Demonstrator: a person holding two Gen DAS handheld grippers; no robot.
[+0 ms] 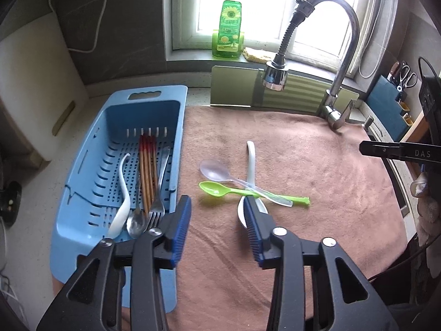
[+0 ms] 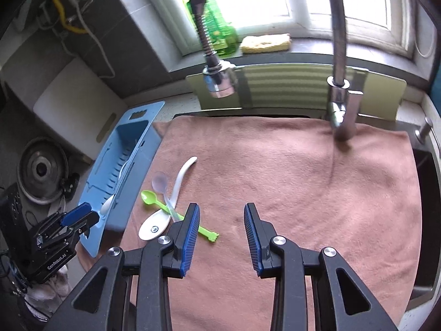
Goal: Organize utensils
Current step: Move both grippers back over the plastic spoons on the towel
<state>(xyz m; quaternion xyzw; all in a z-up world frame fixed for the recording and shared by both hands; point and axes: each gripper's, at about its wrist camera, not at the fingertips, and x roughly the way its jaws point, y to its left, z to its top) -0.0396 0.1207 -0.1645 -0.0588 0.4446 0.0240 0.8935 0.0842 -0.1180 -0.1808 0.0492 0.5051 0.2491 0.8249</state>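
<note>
A blue slotted basket (image 1: pixel 82 171) (image 2: pixel 96 207) at the left holds red-tipped chopsticks (image 1: pixel 147 171), a metal fork (image 1: pixel 160 193), a metal spoon (image 1: pixel 135 223) and a white spoon (image 1: pixel 122 198). On the brown towel (image 1: pixel 317 179) (image 2: pixel 303 179) lie a clear plastic spoon (image 1: pixel 217 171) (image 2: pixel 161 183), a green plastic spoon (image 1: pixel 220 191) (image 2: pixel 150 197) and a white ceramic spoon (image 1: pixel 250 162) (image 2: pixel 154 226), crossing one another. My left gripper (image 1: pixel 217 215) (image 2: pixel 80 213) stands open above the towel beside the basket, nothing between its pads. My right gripper (image 2: pixel 222 220) is open over bare towel, right of the spoons.
A curved faucet (image 1: pixel 344 55) (image 2: pixel 337 41) with a spray head (image 1: pixel 274 74) (image 2: pixel 220 80) rises at the back. A green soap bottle (image 1: pixel 228 27) and a yellow sponge (image 2: pixel 264 42) sit on the windowsill. A knife holder with scissors (image 1: pixel 405 80) stands far right.
</note>
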